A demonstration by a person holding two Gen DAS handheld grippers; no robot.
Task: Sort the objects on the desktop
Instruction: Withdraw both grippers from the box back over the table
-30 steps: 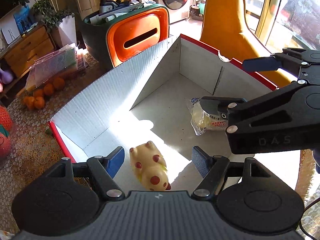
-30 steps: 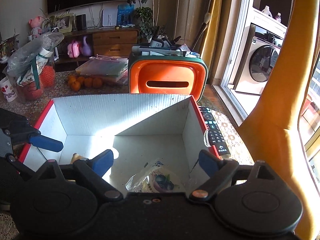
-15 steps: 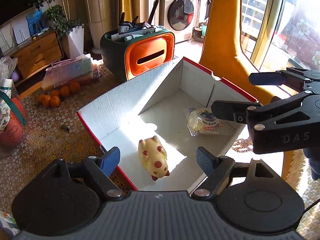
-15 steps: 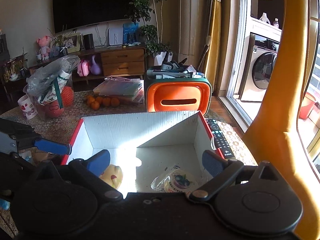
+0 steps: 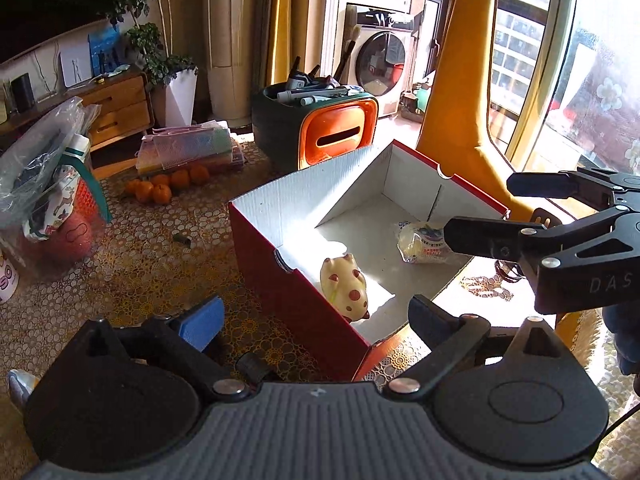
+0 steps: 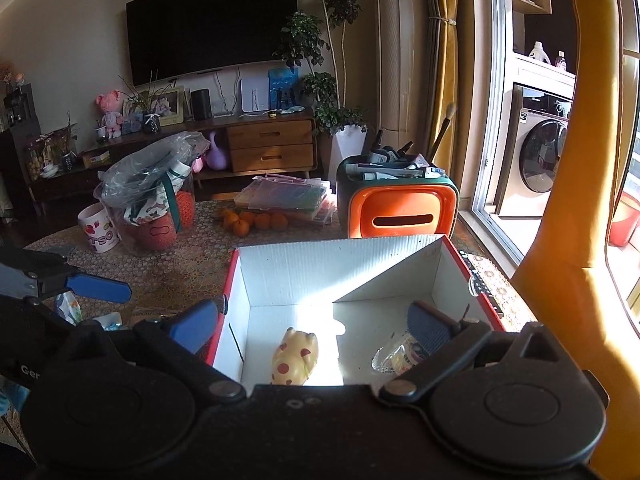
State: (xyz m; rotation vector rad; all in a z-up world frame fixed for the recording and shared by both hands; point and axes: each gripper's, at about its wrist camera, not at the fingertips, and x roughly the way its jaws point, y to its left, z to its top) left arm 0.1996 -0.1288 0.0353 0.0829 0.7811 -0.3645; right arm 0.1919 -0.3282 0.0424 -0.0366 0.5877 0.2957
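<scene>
I've pulled both grippers back and up from the red cardboard box, left gripper and right gripper both spread wide and empty, with the spotted piggy bank and wrapped snack packet lying apart inside it.
</scene>
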